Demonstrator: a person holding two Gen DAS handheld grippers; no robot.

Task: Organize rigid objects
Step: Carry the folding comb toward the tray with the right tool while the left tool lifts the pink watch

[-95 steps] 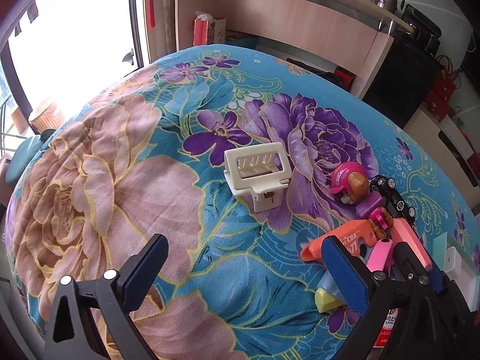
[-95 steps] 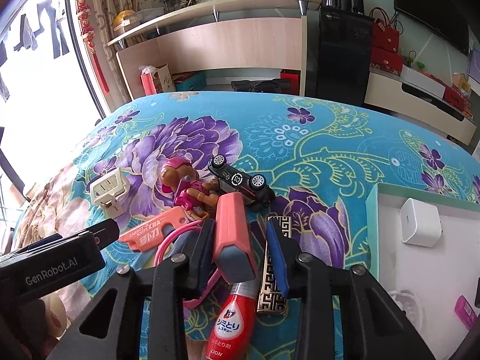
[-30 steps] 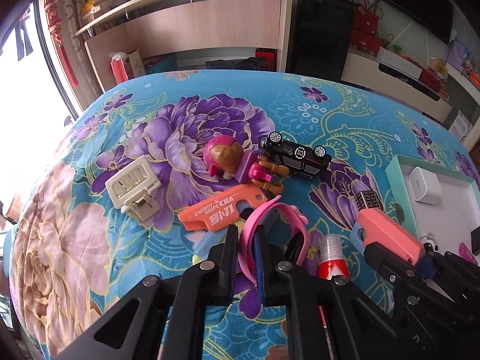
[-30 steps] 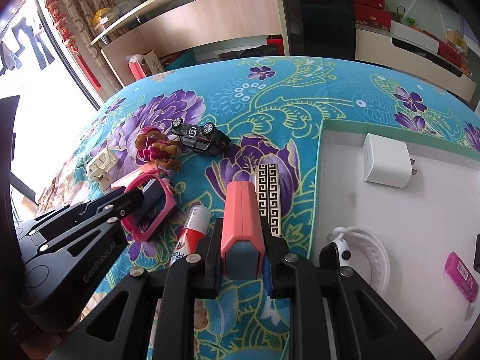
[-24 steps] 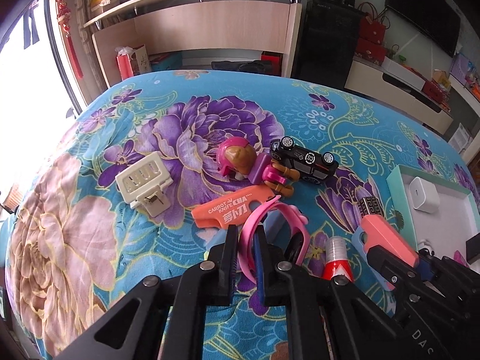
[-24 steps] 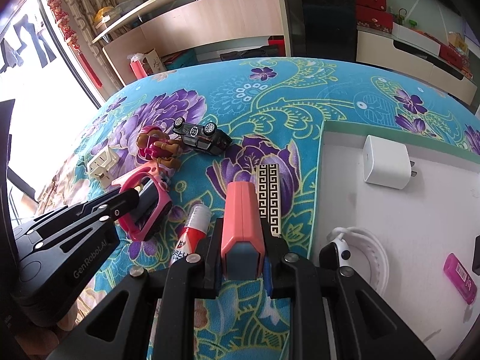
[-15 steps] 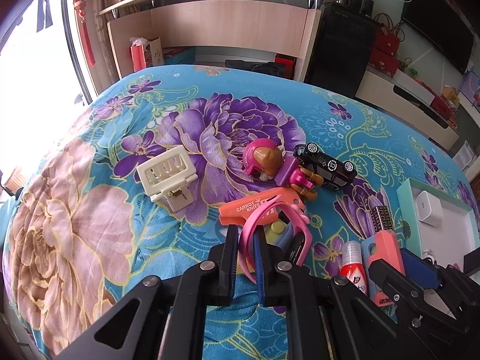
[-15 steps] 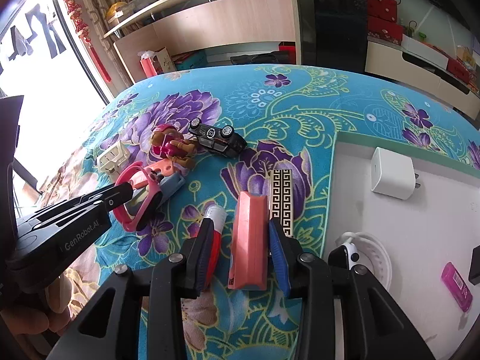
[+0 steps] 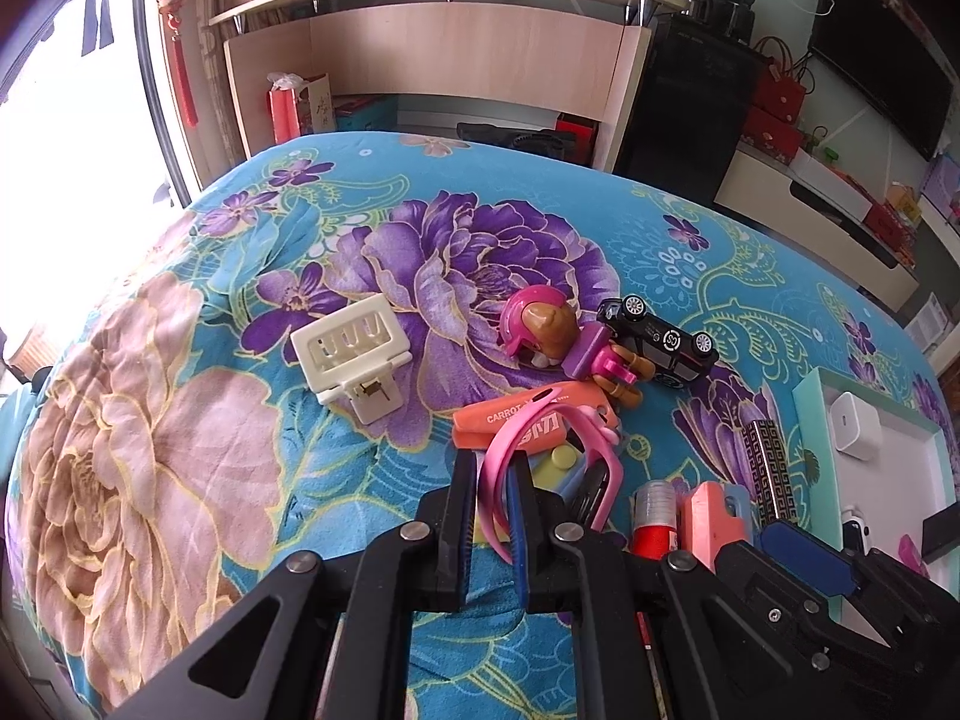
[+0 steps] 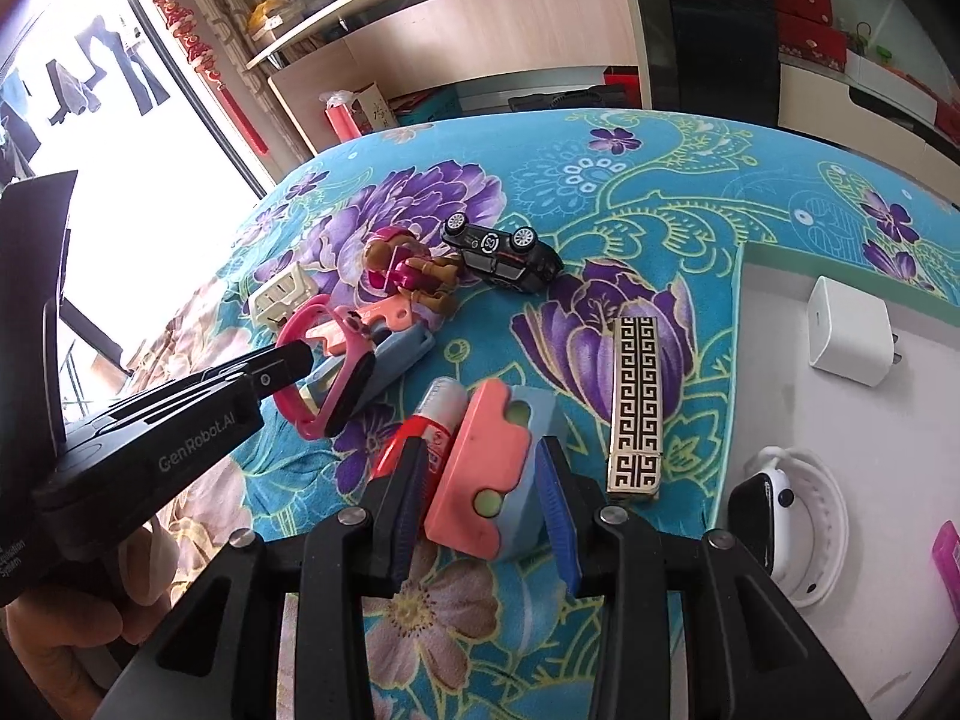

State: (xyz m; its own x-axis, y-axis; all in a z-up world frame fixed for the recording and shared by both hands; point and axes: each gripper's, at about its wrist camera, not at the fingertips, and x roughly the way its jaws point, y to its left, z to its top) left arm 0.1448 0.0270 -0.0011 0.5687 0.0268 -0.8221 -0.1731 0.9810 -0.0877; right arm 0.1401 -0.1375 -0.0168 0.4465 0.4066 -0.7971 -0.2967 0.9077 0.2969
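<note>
Released: the right tool (image 10: 480, 480) has just opened its jaws, and the coral-and-blue case (image 10: 489, 468) it clamped a second ago now lies tipped on the bed between the parted pads; whether either pad touches it I cannot tell. Over on the other side, the left tool (image 9: 493, 507) is squeezed nearly shut on the band of the pink watch (image 9: 543, 462), carrying it clear of the pile it lay in three seconds back.

Outward from the right tool: a red-and-white bottle (image 10: 429, 420) lies just beside the case on its window side, and a black-and-gold patterned bar (image 10: 637, 402) lies on the other, near the rim of the green-edged white tray (image 10: 840, 270) at the bed's right edge. Inside that tray sit a white charger cube (image 10: 847, 330), a white smartwatch (image 10: 792, 534) and a small pink item (image 10: 948, 564) at the frame's edge.

Outward from the left tool: under the hanging watch there's a light blue piece (image 10: 396, 357) and the orange carrot knife (image 9: 528, 420), touching each other. Just beyond them the pup figure with the pink helmet (image 9: 552, 336) lies on its side, up against the black toy car (image 9: 660, 342), also on its side. Apart from the cluster, toward the window edge of the floral bedspread (image 9: 180, 420), rests the cream plug adapter (image 9: 354, 354).
</note>
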